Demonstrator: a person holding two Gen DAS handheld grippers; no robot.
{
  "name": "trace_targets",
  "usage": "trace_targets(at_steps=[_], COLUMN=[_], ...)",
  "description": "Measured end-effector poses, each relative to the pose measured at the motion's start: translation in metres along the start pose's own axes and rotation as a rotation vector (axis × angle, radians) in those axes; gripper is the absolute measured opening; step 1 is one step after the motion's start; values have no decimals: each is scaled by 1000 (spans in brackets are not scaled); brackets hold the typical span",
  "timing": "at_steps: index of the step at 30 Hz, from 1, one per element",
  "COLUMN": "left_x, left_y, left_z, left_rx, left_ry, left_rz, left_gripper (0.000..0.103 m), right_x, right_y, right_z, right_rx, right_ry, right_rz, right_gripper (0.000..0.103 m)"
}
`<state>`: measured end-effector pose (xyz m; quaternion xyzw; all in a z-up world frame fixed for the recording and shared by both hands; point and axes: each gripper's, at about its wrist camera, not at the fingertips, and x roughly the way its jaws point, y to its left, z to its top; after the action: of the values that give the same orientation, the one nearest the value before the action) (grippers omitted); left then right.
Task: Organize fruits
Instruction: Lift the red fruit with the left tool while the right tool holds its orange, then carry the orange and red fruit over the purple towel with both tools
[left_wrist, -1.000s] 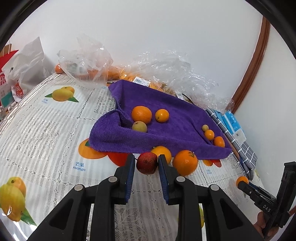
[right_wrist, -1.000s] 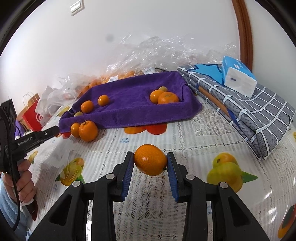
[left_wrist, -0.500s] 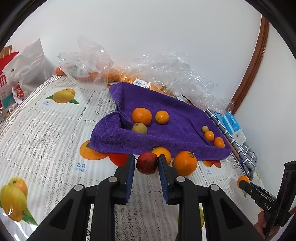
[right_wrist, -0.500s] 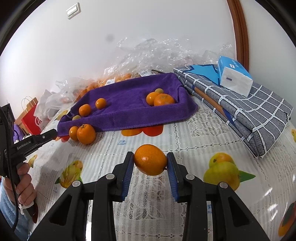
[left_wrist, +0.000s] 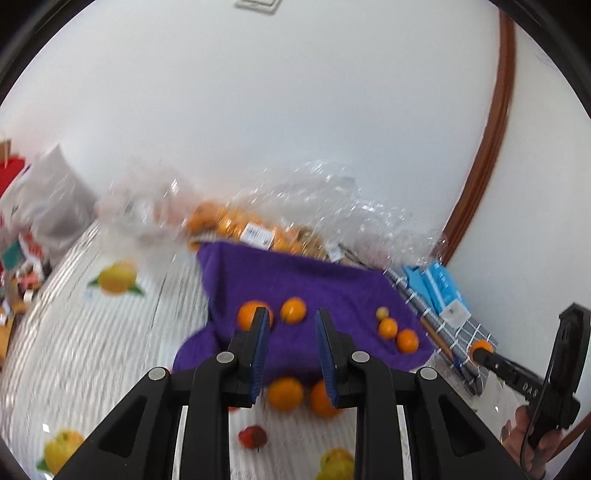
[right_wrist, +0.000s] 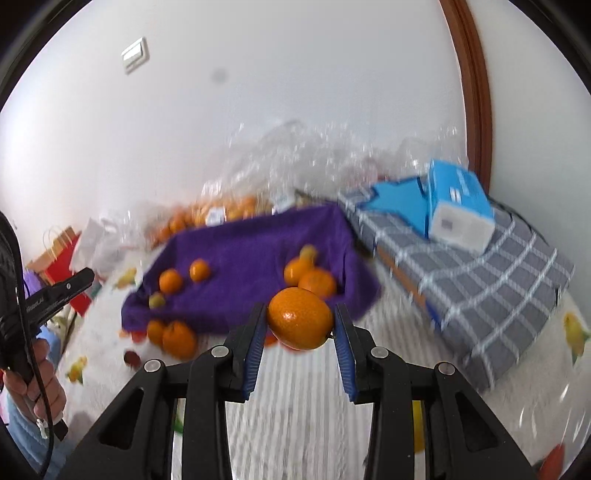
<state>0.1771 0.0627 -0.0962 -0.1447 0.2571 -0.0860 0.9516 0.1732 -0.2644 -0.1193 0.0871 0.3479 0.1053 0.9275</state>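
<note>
L gripper (left_wrist: 289, 350) had fingers spread wide w/ nothing between them, raised above the table. Red fruit (left_wrist: 252, 436) lay on the tablecloth (left_wrist: 92, 343) below, apart from the fingers, just in front of two oranges (left_wrist: 285, 393) at the purple towel (left_wrist: 332, 288) edge. R gripper (right_wrist: 300, 345) was clamped on an orange (right_wrist: 300, 324), held off the table, in front of the towel. More small oranges sat on the towel. Both views motion-blurred. Grey checked cloth (right_wrist: 480, 288) w/ a blue box (right_wrist: 458, 210) lay right of the towel.
</note>
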Motion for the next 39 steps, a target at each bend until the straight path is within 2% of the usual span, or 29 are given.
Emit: trace_targets(at_steps=[2, 4, 5, 7, 9, 12, 13, 15, 18, 22, 29, 32, 34, 39], left_x=[9, 17, 19, 23, 33, 35, 34, 37, 41, 41, 42, 41, 43, 39], left_y=[1, 8, 12, 19, 27, 36, 38, 35, 27, 18, 9, 3, 2, -1], left_z=[3, -5, -10, -25, -41, -58, -64, -72, -79, -85, -92, -95, -96, -93], left_rx=[16, 12, 12, 20, 22, -22, -27, -9, 31, 62, 96, 121, 132, 146], left_ry=[17, 71, 87, 111, 173, 234, 253, 281, 300, 336, 373, 371, 376, 354], left_rz=[17, 33, 22, 51, 74, 8, -12, -8, 6, -50, -64, -56, -44, -37], left_gripper=[25, 24, 24, 28, 31, 31, 35, 38, 38, 38, 38, 32, 24, 24], right_x=[4, 10, 12, 19, 26, 32, 33, 36, 38, 38, 37, 35, 35, 33], right_y=[1, 3, 5, 7, 11, 14, 14, 16, 18, 19, 16, 14, 12, 11], right_z=[10, 14, 13, 9, 5, -1, -3, -5, -9, -15, -22, -24, -25, -27], right_rx=[-2, -3, -1, -1, -8, -7, -7, -9, 1, -4, 3, 11, 14, 21], right_ry=[-13, -15, -12, -1, 11, 30, 36, 40, 47, 56, 71, 72, 73, 78], right_rz=[3, 3, 8, 32, 29, 37, 43, 41, 48, 51, 48, 54, 53, 55], right_gripper=[36, 36, 36, 36, 36, 36, 36, 36, 36, 36, 36, 36, 36, 36])
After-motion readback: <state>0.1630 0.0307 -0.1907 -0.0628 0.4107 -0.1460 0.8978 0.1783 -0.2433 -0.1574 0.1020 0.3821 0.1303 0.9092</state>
